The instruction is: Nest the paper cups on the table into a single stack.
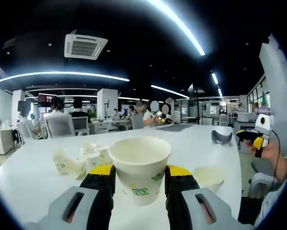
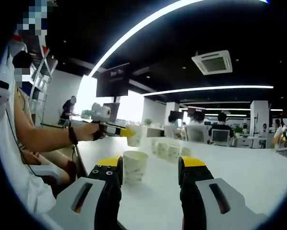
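Observation:
My left gripper (image 1: 141, 170) is shut on a white paper cup (image 1: 139, 168) with a green logo, held upright just above the white table (image 1: 33, 182). Several more cups (image 1: 78, 159) lie and stand in a loose group to its left, and one cup (image 1: 208, 177) stands to its right. In the right gripper view, my right gripper (image 2: 150, 163) is open, with a single upright cup (image 2: 134, 166) just beyond its left jaw. Farther off, a hand holds the left gripper (image 2: 111, 128) with its cup (image 2: 134, 135). The group of cups (image 2: 170, 149) stands behind.
A grey curved object (image 1: 221, 136) lies on the far right of the table. The person's arm (image 2: 47, 136) and body are at the table's edge. Office chairs (image 1: 59, 125), desks and other people are beyond the far edge.

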